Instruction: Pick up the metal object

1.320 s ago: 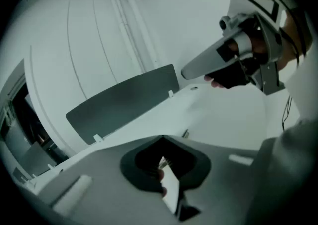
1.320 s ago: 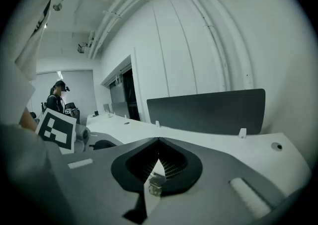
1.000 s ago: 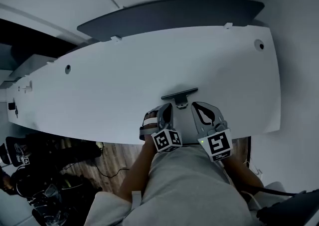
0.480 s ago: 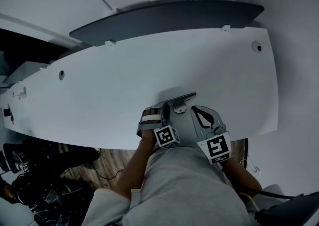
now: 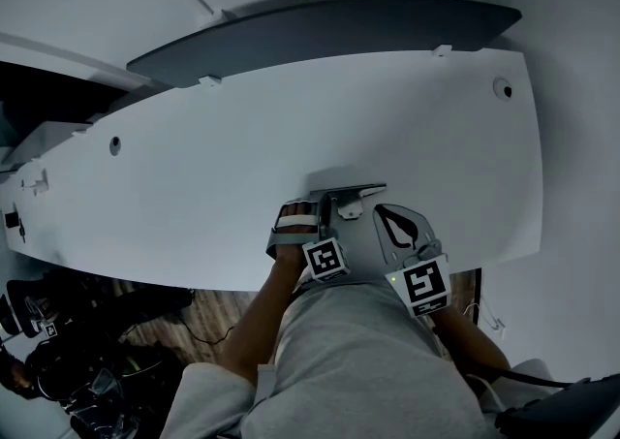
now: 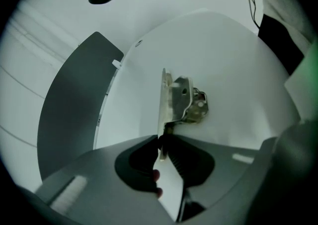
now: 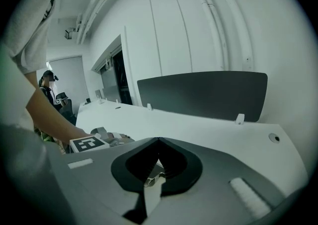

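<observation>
Metal object [image 6: 181, 101] at the bench's [image 5: 291, 137] near edge, pinched by its thin rim in the left tongs [image 6: 161, 142], right tongs [image 7: 155, 170] closed together; slippage is risked.

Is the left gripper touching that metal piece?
Touching: in the left gripper view, the metal piece has its thin edge pinched between the left gripper's fingers.

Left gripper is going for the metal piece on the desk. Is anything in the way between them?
Nothing visible. The metal object has its thin plate edge in between the jaws of the left gripper, which look closed on it. The right gripper sits off to one side, not between them.
</observation>
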{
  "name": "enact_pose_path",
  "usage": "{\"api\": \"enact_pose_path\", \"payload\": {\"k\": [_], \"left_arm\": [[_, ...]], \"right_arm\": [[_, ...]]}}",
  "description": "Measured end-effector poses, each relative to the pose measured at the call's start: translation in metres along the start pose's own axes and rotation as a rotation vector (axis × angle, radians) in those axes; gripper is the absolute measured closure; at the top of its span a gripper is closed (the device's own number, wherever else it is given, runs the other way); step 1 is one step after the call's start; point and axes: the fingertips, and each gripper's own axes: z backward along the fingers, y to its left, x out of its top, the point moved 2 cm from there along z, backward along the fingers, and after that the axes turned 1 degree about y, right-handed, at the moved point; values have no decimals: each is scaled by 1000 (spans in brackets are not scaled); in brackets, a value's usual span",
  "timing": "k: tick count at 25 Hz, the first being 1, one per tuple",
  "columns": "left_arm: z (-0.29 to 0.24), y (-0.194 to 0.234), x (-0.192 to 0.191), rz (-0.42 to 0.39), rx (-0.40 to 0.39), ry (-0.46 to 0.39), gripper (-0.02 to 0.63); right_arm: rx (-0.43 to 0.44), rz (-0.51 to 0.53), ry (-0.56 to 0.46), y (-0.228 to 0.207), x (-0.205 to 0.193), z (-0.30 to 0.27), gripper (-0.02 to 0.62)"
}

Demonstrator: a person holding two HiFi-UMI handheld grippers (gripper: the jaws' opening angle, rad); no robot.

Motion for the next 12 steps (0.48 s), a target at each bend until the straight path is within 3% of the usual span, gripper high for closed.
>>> {"api": "enact_pose_path", "payload": {"k": [5,12], "left_arm": [[-1,6,3,-27,39,-27,600],[1,9,3,-3,65,-76,606]], "right_arm": [[-3,-3,6,-1,-2,0,594],[-9,5,19,-3,-8,0,594]]}}
